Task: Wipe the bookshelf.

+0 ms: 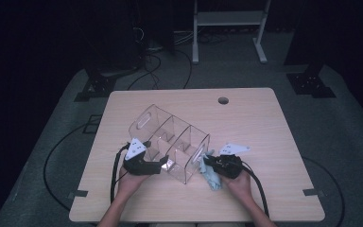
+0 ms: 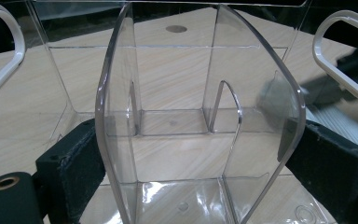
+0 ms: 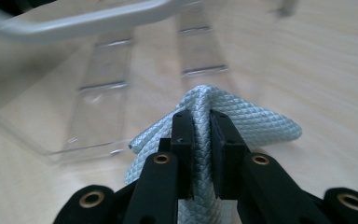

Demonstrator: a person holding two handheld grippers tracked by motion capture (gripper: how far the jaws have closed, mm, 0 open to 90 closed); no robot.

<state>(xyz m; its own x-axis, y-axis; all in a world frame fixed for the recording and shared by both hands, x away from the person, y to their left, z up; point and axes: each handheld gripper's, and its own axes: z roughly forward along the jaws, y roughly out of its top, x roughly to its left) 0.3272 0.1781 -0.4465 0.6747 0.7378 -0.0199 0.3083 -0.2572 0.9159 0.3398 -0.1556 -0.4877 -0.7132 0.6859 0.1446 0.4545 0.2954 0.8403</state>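
At the centre of the high view, a clear divided organizer [image 1: 170, 142] lies tilted on the wooden surface [image 1: 264, 123]. The left claw [image 1: 163, 165] clamps its near edge, jaws wide across it. The right claw [image 1: 207, 163] pinches a pale blue cloth [image 1: 211, 178], seemingly touching the organizer's lower-right end.

Left gripper [image 1: 163, 163]: jaws spread wide, clamped around the clear organizer [image 1: 170, 142].
Right gripper [image 1: 207, 161]: jaws pinched together on the cloth [image 1: 211, 177], beside the organizer.

A clear divided organizer [image 1: 170, 142] lies tipped on the table [image 1: 264, 123], near its middle. At its near-left end sits the left gripper [image 1: 163, 165]; at its near-right end the right gripper [image 1: 207, 161], with a cloth [image 1: 211, 178] seemingly touching the organizer's end wall.
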